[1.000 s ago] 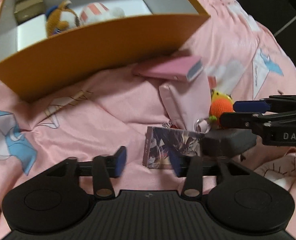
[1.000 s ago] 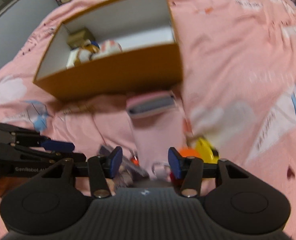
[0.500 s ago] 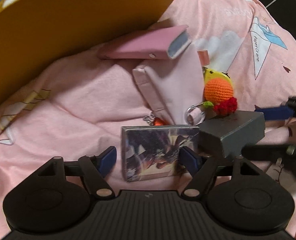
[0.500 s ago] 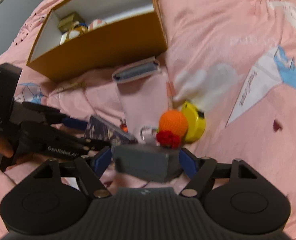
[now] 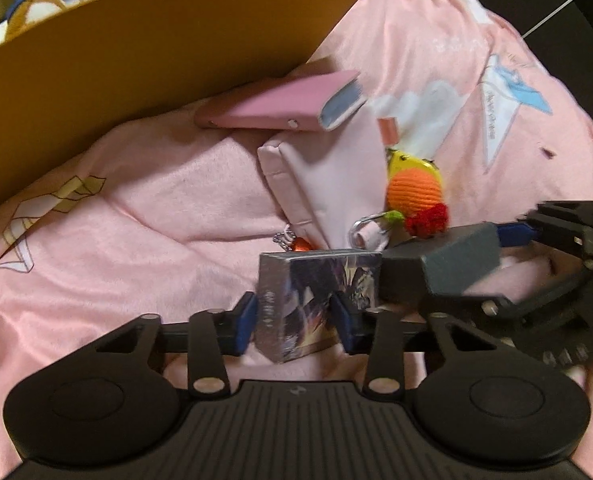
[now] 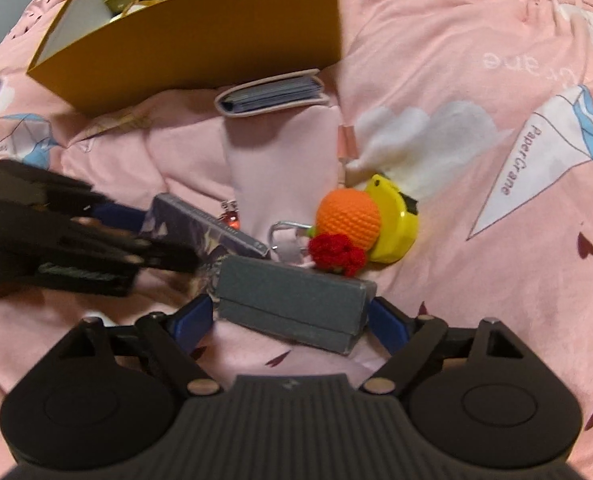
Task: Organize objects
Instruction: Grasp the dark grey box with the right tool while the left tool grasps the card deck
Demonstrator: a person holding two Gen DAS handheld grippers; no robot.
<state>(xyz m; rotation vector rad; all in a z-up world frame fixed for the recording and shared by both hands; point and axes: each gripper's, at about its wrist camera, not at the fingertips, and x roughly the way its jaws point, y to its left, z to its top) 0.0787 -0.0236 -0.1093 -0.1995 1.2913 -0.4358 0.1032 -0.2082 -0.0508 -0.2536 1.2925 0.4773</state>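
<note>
Since half a second earlier, the left tongs [image 5: 292, 316] had narrowed from flanking the illustrated card box [image 5: 316, 300] to clamping it, blue pads pressed on both sides. At the right tongs [image 6: 288, 318] the grey box [image 6: 292, 304] sat between spread pads, a gap showing at the left one, so no grip was evident. Both boxes lay touching on the pink bedspread [image 6: 476, 60], the orange storage box [image 6: 200, 36] far behind, a crocheted orange keychain [image 6: 346, 216] beyond the grey box.
</note>
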